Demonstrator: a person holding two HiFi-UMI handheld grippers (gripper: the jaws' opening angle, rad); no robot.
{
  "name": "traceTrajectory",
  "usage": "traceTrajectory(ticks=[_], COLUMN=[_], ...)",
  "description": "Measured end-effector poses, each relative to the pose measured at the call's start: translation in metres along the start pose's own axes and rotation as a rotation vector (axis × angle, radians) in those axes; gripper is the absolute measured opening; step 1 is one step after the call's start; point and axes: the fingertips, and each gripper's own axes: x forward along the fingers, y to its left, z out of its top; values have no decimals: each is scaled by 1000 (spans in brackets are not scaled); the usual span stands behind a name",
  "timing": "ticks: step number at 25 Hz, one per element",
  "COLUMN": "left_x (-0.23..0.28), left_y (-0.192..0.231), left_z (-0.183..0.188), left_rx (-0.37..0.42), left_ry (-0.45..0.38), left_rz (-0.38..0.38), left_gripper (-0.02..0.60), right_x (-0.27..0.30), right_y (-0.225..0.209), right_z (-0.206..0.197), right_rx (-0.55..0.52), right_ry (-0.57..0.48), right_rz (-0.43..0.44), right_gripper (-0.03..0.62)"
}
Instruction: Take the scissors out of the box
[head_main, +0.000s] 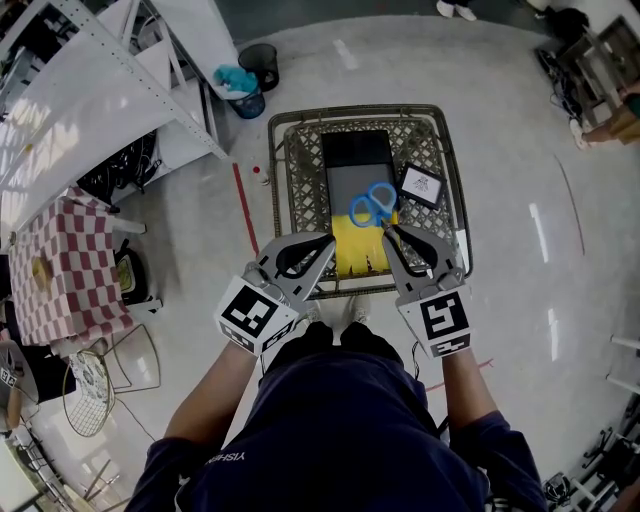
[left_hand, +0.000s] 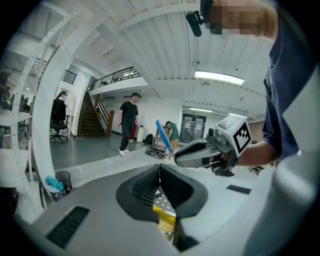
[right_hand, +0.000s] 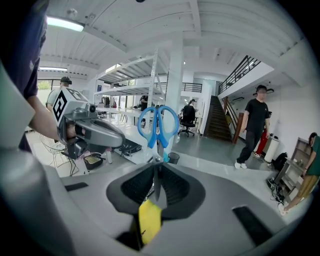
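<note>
Right tool (head_main: 391, 232) was clamped on the scissors (head_main: 372, 205) by the blades. In the right gripper view the blades ran straight down between the two pads of the right tool (right_hand: 156, 169), and the blue handle loops of the scissors (right_hand: 158, 125) stuck out past the tips, away from the tool.

Left tool (head_main: 324, 246) had its jaws pressed together with nothing between them; the left gripper view showed the pads of the left tool (left_hand: 160, 169) meeting on one line.

The scissors were lifted in the air over the wire-mesh box (head_main: 428, 140), not lying in it. In the left gripper view the blue handle (left_hand: 164, 134) poked up from the right tool (left_hand: 176, 159) against the room behind. How far above the box contents, I couldn't tell.

The box stood on the pale floor (head_main: 510, 210), just ahead of the person's feet. Inside were a black panel (head_main: 356, 155) at the far end, a yellow sheet (head_main: 358, 250) at the near end under both tool tips, and a small black card (head_main: 421, 185) with a white border, on the right beside the handles.

The tools were side by side at the near rim of the box, tips apart.

Off to the left were a red-and-white checked cloth (head_main: 60, 270) and a dark bin (head_main: 245, 88) with something teal in it. A person in black (right_hand: 255, 130) was in the background.
</note>
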Motion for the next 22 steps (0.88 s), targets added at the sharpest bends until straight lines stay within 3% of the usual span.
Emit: traceTrajectory(ticks=[22], left_x=[3], left_y=[3], left_z=[-1], left_rx=[-9], left_ry=[1], left_rz=[12], left_gripper=[25], right_x=[7], right_y=[-2], right_z=[-5], right_rx=[-1], right_ry=[11], right_rz=[20], right_gripper=[69])
